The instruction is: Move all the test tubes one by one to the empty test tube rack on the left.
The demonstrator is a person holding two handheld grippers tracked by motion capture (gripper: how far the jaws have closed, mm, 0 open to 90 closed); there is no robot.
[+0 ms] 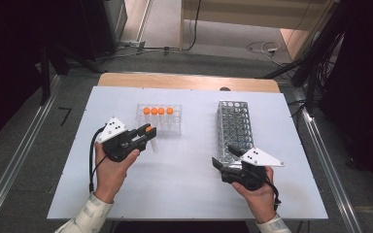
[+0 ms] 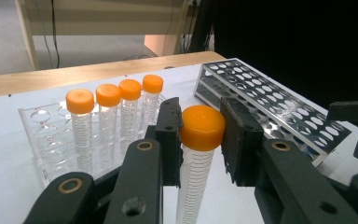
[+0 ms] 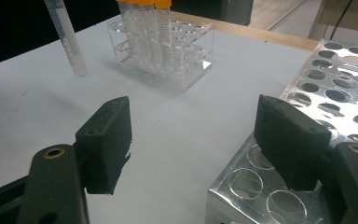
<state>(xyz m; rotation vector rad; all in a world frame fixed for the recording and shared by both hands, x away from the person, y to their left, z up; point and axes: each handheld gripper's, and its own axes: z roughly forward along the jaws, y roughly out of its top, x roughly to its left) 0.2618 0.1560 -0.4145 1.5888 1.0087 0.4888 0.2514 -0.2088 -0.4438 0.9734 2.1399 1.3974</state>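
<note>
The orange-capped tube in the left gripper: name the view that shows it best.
The left gripper view: the tube is close, its cap between the jaws. The high view shows it small; the right gripper view shows its lower end.

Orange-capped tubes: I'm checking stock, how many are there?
5. Four tubes stand in a row in the clear rack; one tube is held by the left tool.
</note>
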